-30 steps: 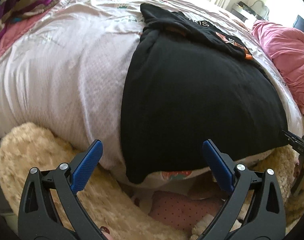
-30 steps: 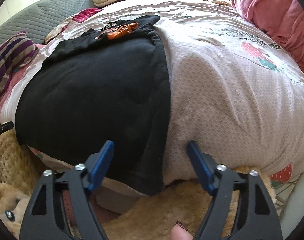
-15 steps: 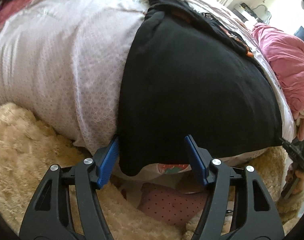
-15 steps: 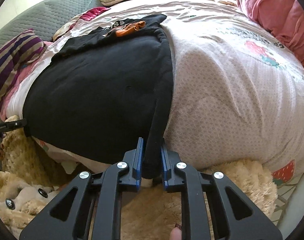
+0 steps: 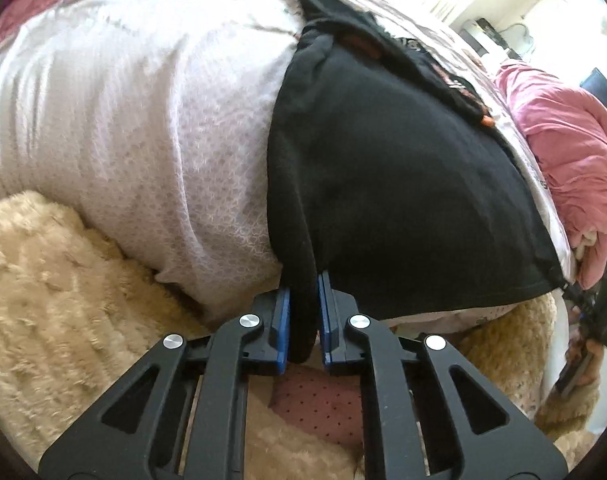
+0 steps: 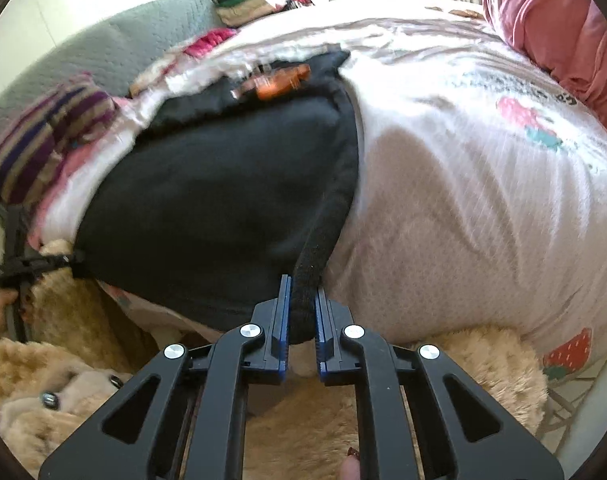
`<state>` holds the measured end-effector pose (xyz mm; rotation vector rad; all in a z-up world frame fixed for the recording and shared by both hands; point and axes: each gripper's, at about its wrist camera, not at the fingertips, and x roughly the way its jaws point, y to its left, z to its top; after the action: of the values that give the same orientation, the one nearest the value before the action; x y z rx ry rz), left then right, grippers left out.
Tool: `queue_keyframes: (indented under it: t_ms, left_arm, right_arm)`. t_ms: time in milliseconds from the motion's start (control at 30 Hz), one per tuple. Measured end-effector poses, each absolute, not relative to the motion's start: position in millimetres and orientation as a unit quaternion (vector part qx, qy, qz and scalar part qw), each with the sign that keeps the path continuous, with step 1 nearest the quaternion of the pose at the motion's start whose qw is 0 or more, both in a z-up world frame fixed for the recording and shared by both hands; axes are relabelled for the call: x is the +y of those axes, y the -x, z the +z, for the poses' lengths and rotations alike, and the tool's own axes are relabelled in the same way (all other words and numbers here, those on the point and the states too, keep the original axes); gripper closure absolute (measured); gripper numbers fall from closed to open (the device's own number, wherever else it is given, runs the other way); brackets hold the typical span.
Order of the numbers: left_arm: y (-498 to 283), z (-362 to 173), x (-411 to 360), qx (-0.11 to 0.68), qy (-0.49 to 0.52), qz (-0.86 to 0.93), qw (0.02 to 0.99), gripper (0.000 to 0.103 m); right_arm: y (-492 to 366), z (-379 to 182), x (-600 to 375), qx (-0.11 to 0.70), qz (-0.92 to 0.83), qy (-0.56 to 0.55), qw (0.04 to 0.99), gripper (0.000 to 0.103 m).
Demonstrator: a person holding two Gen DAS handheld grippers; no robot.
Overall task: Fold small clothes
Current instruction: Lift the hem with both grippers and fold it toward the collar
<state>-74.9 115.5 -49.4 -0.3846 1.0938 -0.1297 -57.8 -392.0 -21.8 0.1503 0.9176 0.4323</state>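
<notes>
A black garment with an orange print near its far end lies spread over a pale pink bedspread. My left gripper is shut on the garment's near left corner, the dark cloth pinched between its blue pads. In the right wrist view the same black garment shows, and my right gripper is shut on its near right corner, pulling the hem taut. Each gripper appears small at the far edge of the other's view, clamped on its corner: the right gripper and the left gripper.
A cream fluffy blanket hangs at the bed's near edge below both grippers. A pink bundle of cloth lies at the right, a striped purple cloth and grey padded headboard at the left. Folded clothes sit far back.
Both grippers closed from wide open onto the garment's near corners, the right one first. The right gripper has since lifted a little, drawing its corner up.
</notes>
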Motion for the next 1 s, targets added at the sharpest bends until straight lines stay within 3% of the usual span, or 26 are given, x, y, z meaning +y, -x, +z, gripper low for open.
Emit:
queue_keyframes:
  t_ms: [500, 1000]
  left_arm:
    - [67, 33, 136, 0.423, 0.200, -0.098, 0.878, 0.099]
    - [11, 62, 142, 0.386, 0.208, -0.099, 0.893, 0.099]
  right_arm:
    - [37, 47, -395, 0.342, 0.214, -0.095, 0.910, 0.094]
    - [-12, 76, -393, 0.299, 0.186, -0.115, 0.929, 0.094]
